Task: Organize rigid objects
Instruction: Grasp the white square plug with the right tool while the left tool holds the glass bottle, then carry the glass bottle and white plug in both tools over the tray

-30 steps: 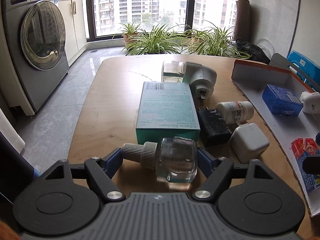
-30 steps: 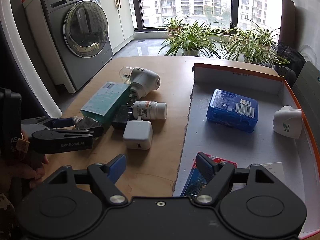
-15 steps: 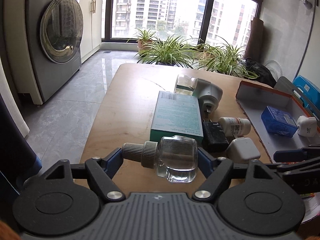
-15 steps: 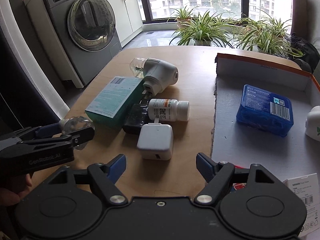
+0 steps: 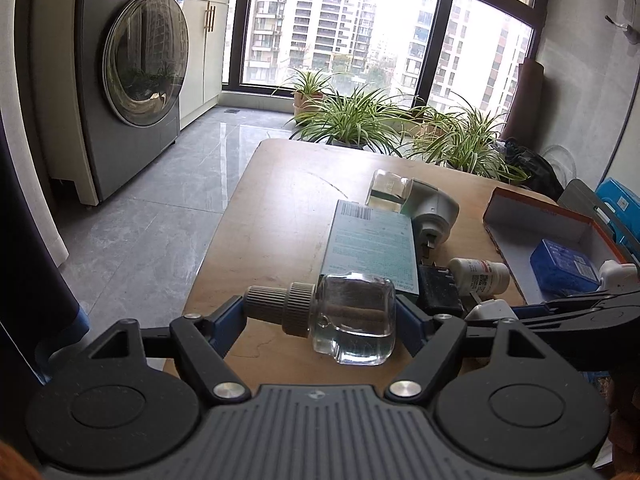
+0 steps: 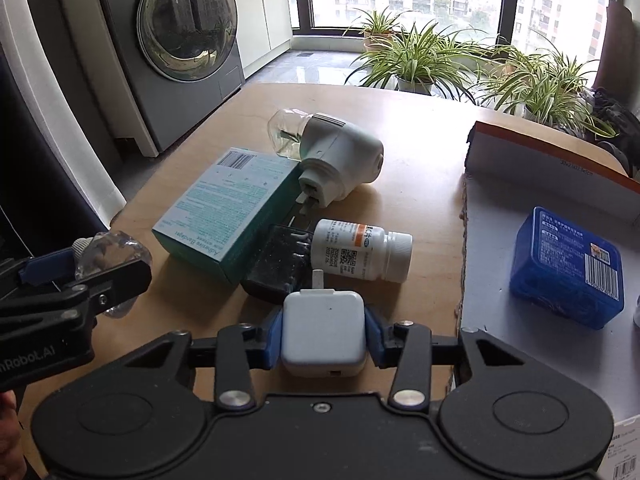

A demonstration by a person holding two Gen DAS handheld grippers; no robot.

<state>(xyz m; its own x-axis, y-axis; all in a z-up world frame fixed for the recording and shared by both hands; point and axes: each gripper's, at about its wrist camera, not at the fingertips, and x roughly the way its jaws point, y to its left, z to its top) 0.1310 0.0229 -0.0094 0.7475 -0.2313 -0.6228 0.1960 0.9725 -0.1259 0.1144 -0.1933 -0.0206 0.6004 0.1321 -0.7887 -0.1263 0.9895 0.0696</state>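
My left gripper (image 5: 320,316) is shut on a clear glass bottle (image 5: 352,320) with a grey ribbed cap, held sideways above the table's near edge. The right wrist view shows that bottle (image 6: 108,254) at the far left. My right gripper (image 6: 324,336) is shut on a white cube charger (image 6: 324,324); both blue pads press its sides as it rests on the wooden table (image 6: 420,200). Just beyond it lie a black adapter (image 6: 276,264), a white pill bottle (image 6: 360,252), a teal bandage box (image 6: 228,216) and a white plug-in diffuser (image 6: 340,156).
A shallow cardboard tray (image 6: 500,232) lies on the right with a blue box (image 6: 568,268) in it. A washing machine (image 5: 132,80) stands left of the table, and potted plants (image 5: 360,120) line the window behind it.
My right gripper moved left to the white charger and closed on it. My left gripper rose a little and rolled, still holding the bottle.
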